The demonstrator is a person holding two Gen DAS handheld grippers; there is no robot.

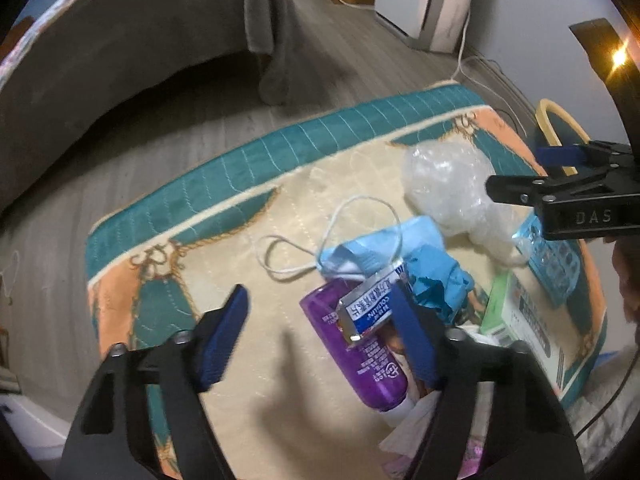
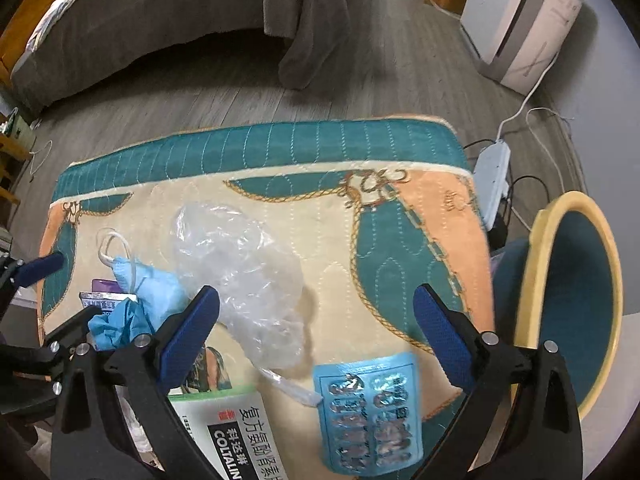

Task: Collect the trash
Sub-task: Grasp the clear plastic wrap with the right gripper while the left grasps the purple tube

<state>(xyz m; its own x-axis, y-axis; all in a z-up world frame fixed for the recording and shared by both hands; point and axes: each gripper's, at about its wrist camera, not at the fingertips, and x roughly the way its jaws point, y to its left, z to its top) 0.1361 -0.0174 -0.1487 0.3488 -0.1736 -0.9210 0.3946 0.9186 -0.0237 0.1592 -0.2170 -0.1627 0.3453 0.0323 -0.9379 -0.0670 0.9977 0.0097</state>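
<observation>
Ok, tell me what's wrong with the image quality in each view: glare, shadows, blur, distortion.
Left wrist view: bright orange flare at the upper right edge, a dark shadow across the mat beside the purple tube, the left gripper slightly soft. Right wrist view: evenly lit, glints on the blister pack, the mat's edges bowed by the fisheye, the right gripper sharp.

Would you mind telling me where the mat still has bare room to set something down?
Bare: the cream stretch between the teal border and the mask loops, and right of the plastic bag. Crowded: around the purple tube, medicine box and blister pack.
</observation>
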